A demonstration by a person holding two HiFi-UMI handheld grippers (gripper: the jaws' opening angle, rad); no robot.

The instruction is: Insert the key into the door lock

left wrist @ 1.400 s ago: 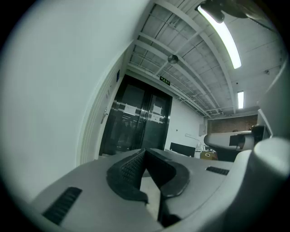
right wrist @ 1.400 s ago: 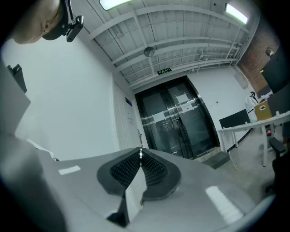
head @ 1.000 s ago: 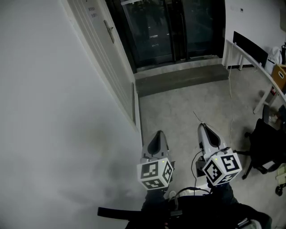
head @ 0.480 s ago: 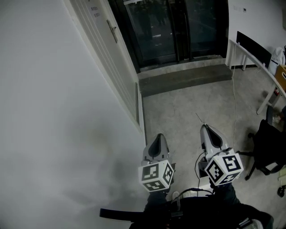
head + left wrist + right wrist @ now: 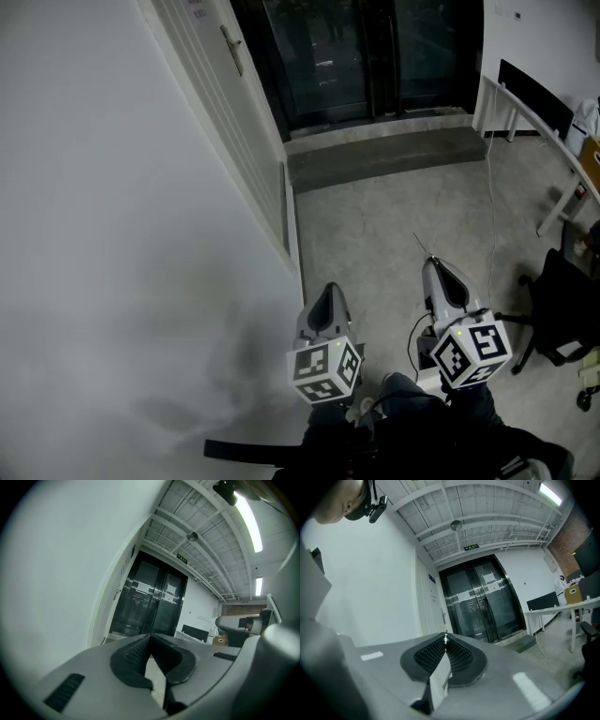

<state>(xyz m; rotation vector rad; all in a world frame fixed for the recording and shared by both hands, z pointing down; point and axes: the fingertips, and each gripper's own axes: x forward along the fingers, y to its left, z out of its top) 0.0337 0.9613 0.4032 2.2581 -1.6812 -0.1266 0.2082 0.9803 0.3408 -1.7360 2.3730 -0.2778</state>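
A white door (image 5: 217, 103) stands in the wall at the upper left of the head view, its metal handle (image 5: 231, 47) far ahead of both grippers. The handle (image 5: 443, 616) also shows small in the right gripper view; the lock itself is too small to make out. My right gripper (image 5: 433, 264) is shut on a thin key (image 5: 421, 246) that pokes forward past the tips. In the right gripper view the key's metal tip (image 5: 446, 637) sits between the pads, a white tag (image 5: 440, 679) below it. My left gripper (image 5: 328, 298) is shut with nothing in it, beside the white wall.
Dark glass double doors (image 5: 347, 47) close the far end, with a grey step (image 5: 394, 155) before them. A white desk (image 5: 530, 103) and a black office chair (image 5: 562, 300) stand on the right. A thin cable (image 5: 491, 206) runs over the concrete floor.
Both grippers stay shut and keep their places side by side. The view has shifted a little toward the door, and a knee now shows at the bottom between the grippers.
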